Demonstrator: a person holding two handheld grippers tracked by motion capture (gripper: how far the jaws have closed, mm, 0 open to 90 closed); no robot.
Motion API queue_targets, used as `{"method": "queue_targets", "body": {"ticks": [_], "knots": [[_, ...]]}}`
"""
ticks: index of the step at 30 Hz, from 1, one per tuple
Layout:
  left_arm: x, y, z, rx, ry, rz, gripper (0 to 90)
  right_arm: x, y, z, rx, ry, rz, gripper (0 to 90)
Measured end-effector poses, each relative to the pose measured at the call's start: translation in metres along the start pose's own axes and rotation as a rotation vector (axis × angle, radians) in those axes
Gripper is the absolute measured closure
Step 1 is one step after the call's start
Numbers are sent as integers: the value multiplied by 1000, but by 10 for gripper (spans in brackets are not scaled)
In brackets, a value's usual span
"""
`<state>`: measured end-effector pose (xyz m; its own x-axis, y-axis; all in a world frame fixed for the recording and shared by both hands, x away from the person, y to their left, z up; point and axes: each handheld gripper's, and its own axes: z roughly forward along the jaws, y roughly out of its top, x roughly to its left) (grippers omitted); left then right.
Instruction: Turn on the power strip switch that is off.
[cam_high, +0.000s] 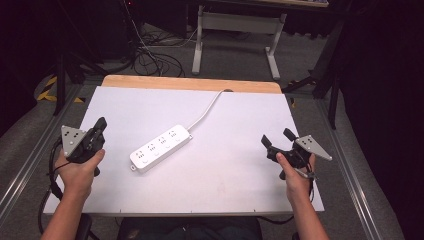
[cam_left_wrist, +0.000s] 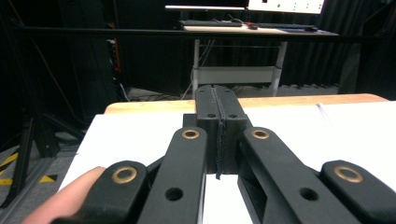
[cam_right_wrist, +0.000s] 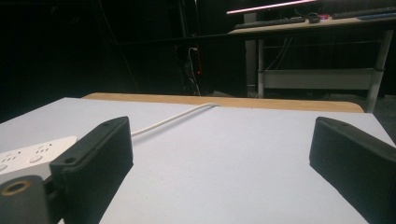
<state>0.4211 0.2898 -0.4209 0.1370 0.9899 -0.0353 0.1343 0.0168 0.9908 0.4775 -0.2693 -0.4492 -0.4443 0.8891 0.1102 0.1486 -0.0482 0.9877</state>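
Note:
A white power strip (cam_high: 160, 148) lies at an angle near the middle of the white table top (cam_high: 235, 175), its white cable (cam_high: 207, 110) running to the far edge. My left gripper (cam_high: 101, 123) rests at the table's left side, jaws pressed together with nothing between them (cam_left_wrist: 217, 100). At the right side my right gripper (cam_high: 276, 136) is held with its jaws wide apart and empty (cam_right_wrist: 219, 149). The strip's end (cam_right_wrist: 35, 153) and its cable (cam_right_wrist: 173, 117) appear at the left in the right gripper view. Both grippers sit well apart from the strip.
A wooden strip (cam_high: 192, 83) borders the table's far edge. Beyond it stands a white-legged desk (cam_high: 235, 30), with tangled cables (cam_high: 150, 55) on the floor. Metal rails (cam_high: 350, 165) run along both sides of the table.

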Motion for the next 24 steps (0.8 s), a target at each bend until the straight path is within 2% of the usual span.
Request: {"method": "queue_targets", "body": {"ticks": [9, 12, 14, 20, 24], "knots": [[-11, 0, 7, 45, -64, 46, 900, 1, -1, -1, 3, -3, -3, 67], [-17, -1, 10, 58, -86, 68, 900, 0, -1, -1, 4, -3, 1, 66], [-24, -2, 14, 78, -111, 96, 899, 0, -1, -1, 4, -4, 0, 67], [-32, -4, 19, 118, -149, 138, 899, 0, -1, -1, 8, -3, -1, 69], [-37, -4, 24, 143, -166, 152, 900, 0, -1, -1, 8, -4, 2, 69]]}}
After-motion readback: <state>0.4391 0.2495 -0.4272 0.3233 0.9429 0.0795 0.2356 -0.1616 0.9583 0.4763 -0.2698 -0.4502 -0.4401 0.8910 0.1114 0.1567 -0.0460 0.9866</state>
